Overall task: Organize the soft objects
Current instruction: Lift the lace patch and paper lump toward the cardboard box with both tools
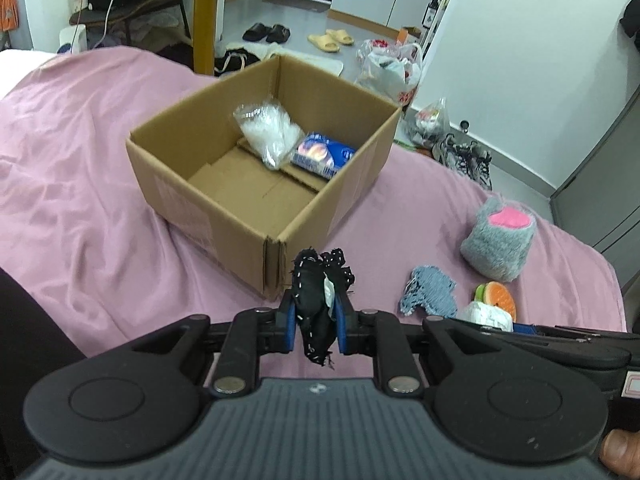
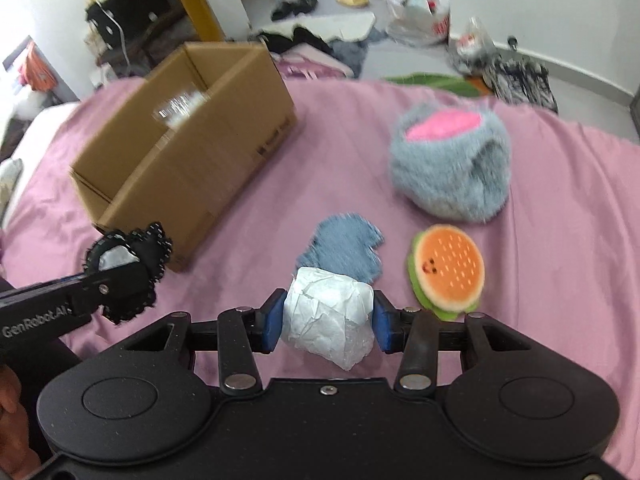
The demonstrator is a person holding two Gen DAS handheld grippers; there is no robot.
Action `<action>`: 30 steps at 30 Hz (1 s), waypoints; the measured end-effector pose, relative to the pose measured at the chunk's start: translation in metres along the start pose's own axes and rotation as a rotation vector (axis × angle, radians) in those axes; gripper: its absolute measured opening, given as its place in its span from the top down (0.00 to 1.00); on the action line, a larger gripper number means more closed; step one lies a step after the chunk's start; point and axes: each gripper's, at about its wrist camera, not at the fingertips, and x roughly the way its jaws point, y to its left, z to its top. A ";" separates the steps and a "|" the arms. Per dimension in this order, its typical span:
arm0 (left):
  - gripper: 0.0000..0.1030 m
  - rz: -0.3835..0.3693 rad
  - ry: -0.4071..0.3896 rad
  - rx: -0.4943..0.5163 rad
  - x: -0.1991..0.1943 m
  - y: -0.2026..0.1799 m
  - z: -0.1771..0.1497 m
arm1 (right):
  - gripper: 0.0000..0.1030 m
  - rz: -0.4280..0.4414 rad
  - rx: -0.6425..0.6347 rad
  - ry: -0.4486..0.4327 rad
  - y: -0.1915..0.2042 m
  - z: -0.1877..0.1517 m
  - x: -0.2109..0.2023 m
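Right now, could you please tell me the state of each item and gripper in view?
left gripper: shut on black fabric piece
right gripper: shut on white wad
cardboard box: open, holding two packets
grey plush: on the bedcover
burger toy: on the bedcover
blue cloth: lying flat

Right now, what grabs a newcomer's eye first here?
Both grippers are loaded: the left gripper pinches a black cloth, the right gripper a white wad. Ahead on the pink sheet sits an open box; to its right lie a grey plush and a burger toy.
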 end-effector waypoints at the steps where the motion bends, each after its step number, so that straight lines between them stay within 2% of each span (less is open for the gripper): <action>1: 0.82 0.002 -0.009 0.004 -0.003 -0.001 0.000 | 0.57 0.009 -0.002 -0.019 0.001 0.001 -0.004; 12: 0.82 0.017 -0.100 0.045 -0.036 -0.002 0.007 | 0.57 0.041 -0.063 -0.174 0.011 0.001 -0.035; 18: 0.82 0.019 -0.139 0.057 -0.051 0.001 0.012 | 0.57 0.072 -0.045 -0.251 0.008 0.002 -0.051; 30: 0.82 0.005 -0.200 0.069 -0.076 0.013 0.034 | 0.57 0.096 -0.071 -0.357 0.016 0.007 -0.085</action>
